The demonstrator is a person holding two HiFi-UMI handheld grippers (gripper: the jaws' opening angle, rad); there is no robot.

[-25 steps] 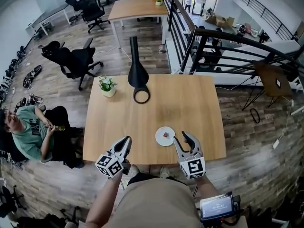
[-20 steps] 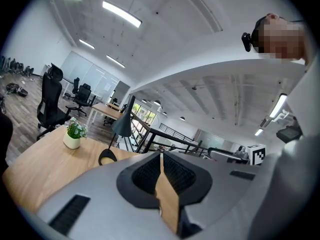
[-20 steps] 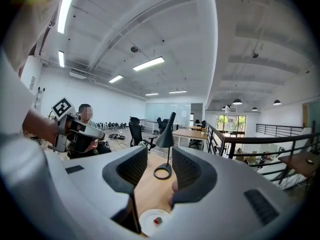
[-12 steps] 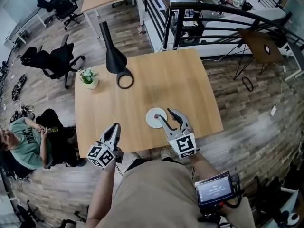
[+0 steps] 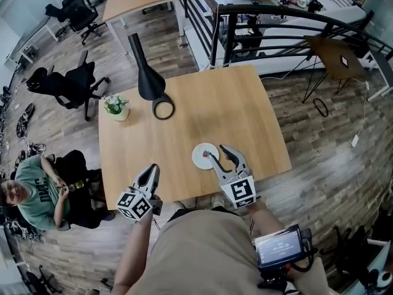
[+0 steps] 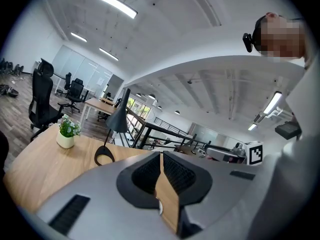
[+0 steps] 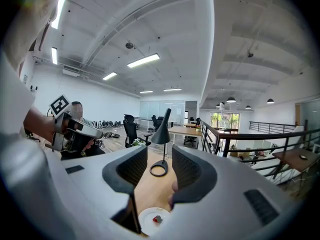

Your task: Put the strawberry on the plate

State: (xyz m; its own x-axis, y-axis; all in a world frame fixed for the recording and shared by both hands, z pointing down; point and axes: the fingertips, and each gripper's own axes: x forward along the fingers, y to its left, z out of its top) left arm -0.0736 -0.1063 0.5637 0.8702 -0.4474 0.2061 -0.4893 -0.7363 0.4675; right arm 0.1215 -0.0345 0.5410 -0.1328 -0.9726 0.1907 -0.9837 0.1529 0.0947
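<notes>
A small red strawberry (image 5: 206, 153) lies on a round white plate (image 5: 200, 159) near the front edge of the wooden table (image 5: 233, 103). My right gripper (image 5: 218, 152) stands open just right of the plate, its left fingertip over the plate's rim, nothing between its fingers. In the right gripper view the plate (image 7: 148, 222) and strawberry (image 7: 157, 218) show low between the open jaws of the gripper (image 7: 160, 155). My left gripper (image 5: 150, 169) hovers at the table's front left edge, shut and empty; in its own view its jaws (image 6: 161, 156) meet at the tips.
A black desk lamp with a ring base (image 5: 163, 109) stands at the table's far left, next to a small potted plant (image 5: 116, 107). A black railing (image 5: 276, 17) runs behind the table. A seated person (image 5: 34, 189) and office chairs (image 5: 67, 82) are at the left.
My right gripper has moved left to the plate's right rim. The head view has swung, so the table sits higher in the frame. The left gripper stays at the front edge.
</notes>
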